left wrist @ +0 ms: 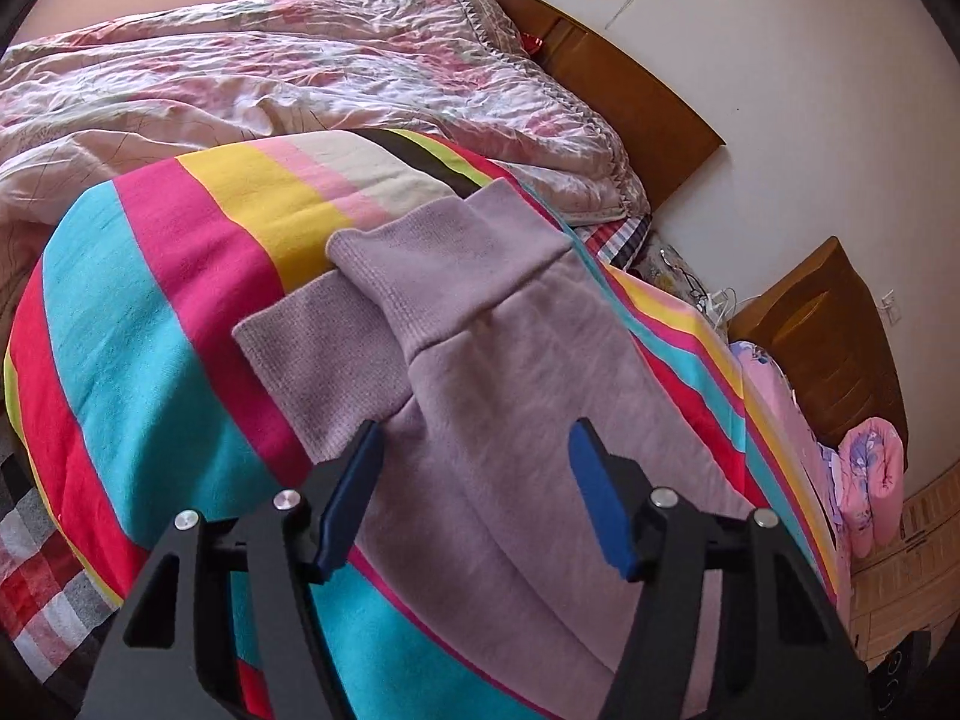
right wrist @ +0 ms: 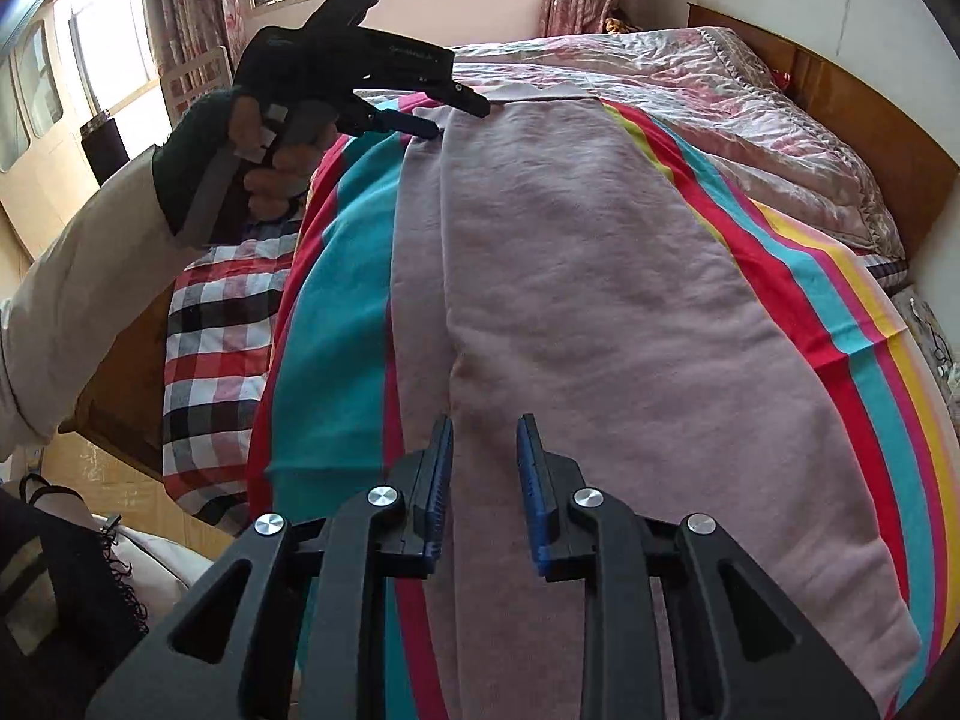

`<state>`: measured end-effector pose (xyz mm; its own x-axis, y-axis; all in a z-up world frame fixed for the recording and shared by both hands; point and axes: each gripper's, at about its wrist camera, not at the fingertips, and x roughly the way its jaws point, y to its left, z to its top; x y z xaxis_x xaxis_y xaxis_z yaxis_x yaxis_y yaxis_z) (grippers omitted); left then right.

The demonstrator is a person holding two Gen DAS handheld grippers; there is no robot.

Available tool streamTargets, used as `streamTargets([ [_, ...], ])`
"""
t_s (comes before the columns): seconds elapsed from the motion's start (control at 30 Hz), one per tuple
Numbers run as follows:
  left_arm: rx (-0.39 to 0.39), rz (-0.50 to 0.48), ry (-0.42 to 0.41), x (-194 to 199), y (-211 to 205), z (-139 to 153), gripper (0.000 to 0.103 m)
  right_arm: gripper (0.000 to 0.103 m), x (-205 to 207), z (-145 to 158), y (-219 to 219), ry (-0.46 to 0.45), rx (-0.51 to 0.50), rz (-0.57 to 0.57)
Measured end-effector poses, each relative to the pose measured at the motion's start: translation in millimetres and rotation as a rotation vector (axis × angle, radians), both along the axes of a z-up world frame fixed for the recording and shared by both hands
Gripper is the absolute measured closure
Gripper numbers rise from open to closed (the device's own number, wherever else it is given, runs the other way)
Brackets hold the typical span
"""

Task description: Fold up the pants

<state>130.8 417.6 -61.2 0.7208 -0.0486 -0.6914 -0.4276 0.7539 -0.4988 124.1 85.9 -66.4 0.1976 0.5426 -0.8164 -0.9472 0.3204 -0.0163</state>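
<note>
Ahead of both sets of jaws, the lilac knitted fleece pants lie flat on a rainbow-striped cotton sheet. Left gripper hovers over the ribbed cuffs (one cuff lies across the other), jaws wide apart and holding nothing. Right gripper stands narrowly open over the cloth at the opposite end, also empty.

We saw a bright striped cotton blanket spread over the bed, a crumpled pink floral quilt behind it against the brown wooden headboard, and a red-and-black checked cloth (partly tucked beneath the blanket's edge).
</note>
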Motion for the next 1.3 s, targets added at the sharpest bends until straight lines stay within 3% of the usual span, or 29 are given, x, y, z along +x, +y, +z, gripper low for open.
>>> streamTargets([
  [0.13, -0.021, 0.012, -0.002, 1.4, 5.9, -6.9, 0.043, 0.080, -21.7, -23.3, -6.9, -0.034, -0.056, 0.016],
  [0.27, -0.036, 0.028, -0.010, -4.0, 6.6, -7.0, 0.043, 0.081, -25.9, -27.4, -13.2, -0.092, -0.063, 0.005],
  [0.47, -0.026, 0.018, -0.003, -5.7, 3.9, -8.1, 0.043, 0.081, -14.3, -22.4, -22.8, -0.028, -0.010, -0.039],
  [0.6, 0.005, 0.008, 0.022, 0.7, -0.7, -9.7, 0.042, 0.080, -11.9, -21.0, -18.0, -0.065, -0.019, -0.053],
  [0.9, 0.022, -0.012, 0.016, 4.1, -3.8, -11.8, 0.036, 0.081, -43.4, -33.1, -5.3, -0.311, -0.152, 0.012],
  [1.0, -0.007, -0.007, -0.009, -2.5, -0.4, -9.5, 0.039, 0.097, -43.0, -33.0, -9.1, -0.338, -0.141, -0.002],
  [1.17, -0.047, 0.028, -0.063, -17.9, 10.5, -0.6, 0.039, 0.097, -42.0, -18.3, -17.8, -0.362, -0.073, -0.024],
  [1.27, -0.067, 0.036, -0.050, -12.8, 16.5, -3.2, 0.054, 0.097, -35.7, -17.8, -19.5, -0.336, -0.055, -0.045],
  [1.3, -0.076, 0.038, -0.054, -10.9, 18.0, -3.6, 0.054, 0.097, -34.6, -17.3, -20.4, -0.326, -0.047, -0.049],
])
